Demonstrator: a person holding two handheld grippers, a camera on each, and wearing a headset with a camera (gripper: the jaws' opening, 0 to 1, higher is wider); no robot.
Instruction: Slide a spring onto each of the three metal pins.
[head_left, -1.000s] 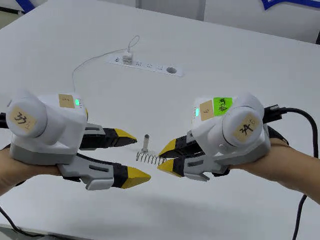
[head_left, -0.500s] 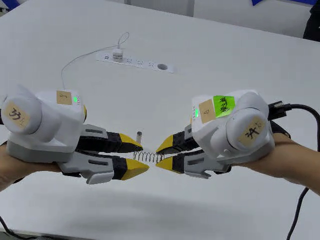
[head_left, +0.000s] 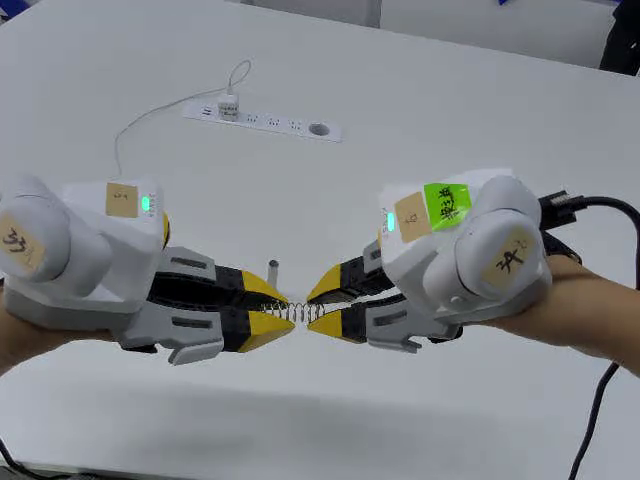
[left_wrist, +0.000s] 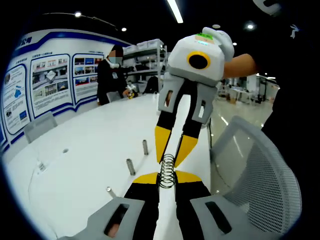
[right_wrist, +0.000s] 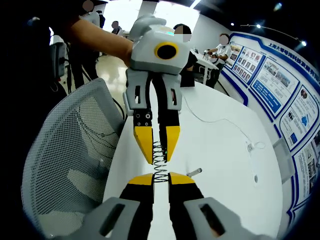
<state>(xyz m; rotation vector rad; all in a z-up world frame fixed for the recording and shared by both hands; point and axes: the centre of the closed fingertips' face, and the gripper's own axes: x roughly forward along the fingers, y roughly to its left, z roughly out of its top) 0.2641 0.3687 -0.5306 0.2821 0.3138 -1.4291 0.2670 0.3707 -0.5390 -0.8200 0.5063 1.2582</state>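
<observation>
Head view: my left tool (head_left: 284, 313) and right tool (head_left: 317, 312) each pinch one end of a spring (head_left: 299, 312) over the table (head_left: 400, 100), near a pin (head_left: 273, 271). Left gripper view: all three pins (left_wrist: 130, 166) look bare, so I reckon none's done yet.

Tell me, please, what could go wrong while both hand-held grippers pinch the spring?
The spring is pinched at its ends by the left hand-held gripper and the right hand-held gripper, so it may bow or flick away when one lets go. It lies sideways, while the pin stands upright, so it could miss or knock it.
</observation>
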